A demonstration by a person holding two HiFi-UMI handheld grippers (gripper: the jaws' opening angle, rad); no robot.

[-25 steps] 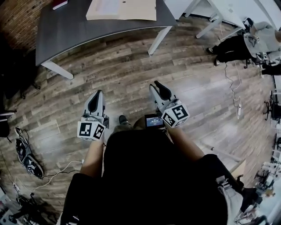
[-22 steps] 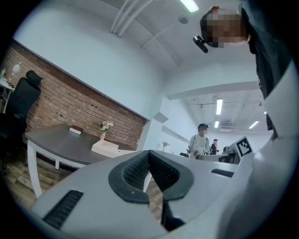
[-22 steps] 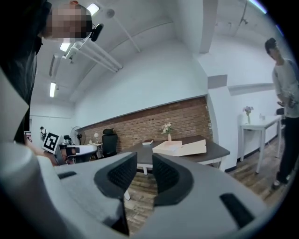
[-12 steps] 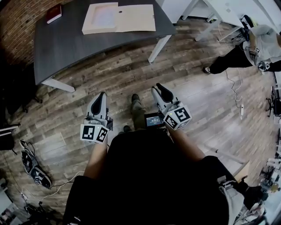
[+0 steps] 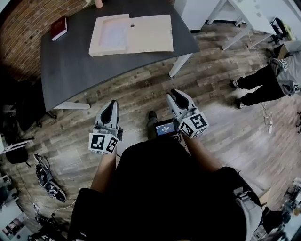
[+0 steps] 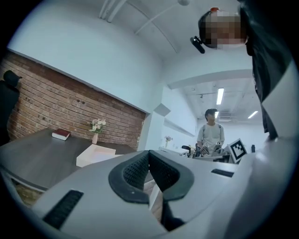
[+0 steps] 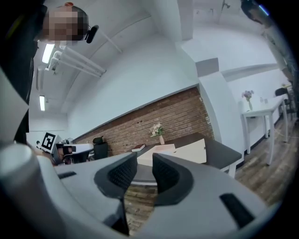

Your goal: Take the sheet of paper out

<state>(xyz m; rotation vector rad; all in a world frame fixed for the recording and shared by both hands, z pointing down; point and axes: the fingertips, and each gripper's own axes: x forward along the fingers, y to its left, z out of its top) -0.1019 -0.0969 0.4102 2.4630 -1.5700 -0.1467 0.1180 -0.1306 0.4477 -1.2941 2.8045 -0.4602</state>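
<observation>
An open beige folder (image 5: 148,34) lies on the dark grey table (image 5: 70,70) ahead of me, and a white sheet of paper (image 5: 113,34) rests in its left half. The left gripper view shows the folder (image 6: 96,154) from the side, and in the right gripper view it (image 7: 187,150) sits beyond the jaws. My left gripper (image 5: 111,109) is held level over the wood floor, short of the table, its pads closed together on nothing. Beside it my right gripper (image 5: 178,98) stands open and empty. Both are well short of the folder.
A red book (image 5: 59,28) lies at the table's far left, and a small vase of flowers (image 6: 96,128) stands by the brick wall. White tables (image 5: 244,14) stand to the right. A person (image 5: 277,75) stands on the floor at right. Shoes (image 5: 47,179) and cables lie at lower left.
Both grippers have been carried forward over the floor toward the dark table, so the table and folder sit lower and larger in the head view. The person at right has shifted.
</observation>
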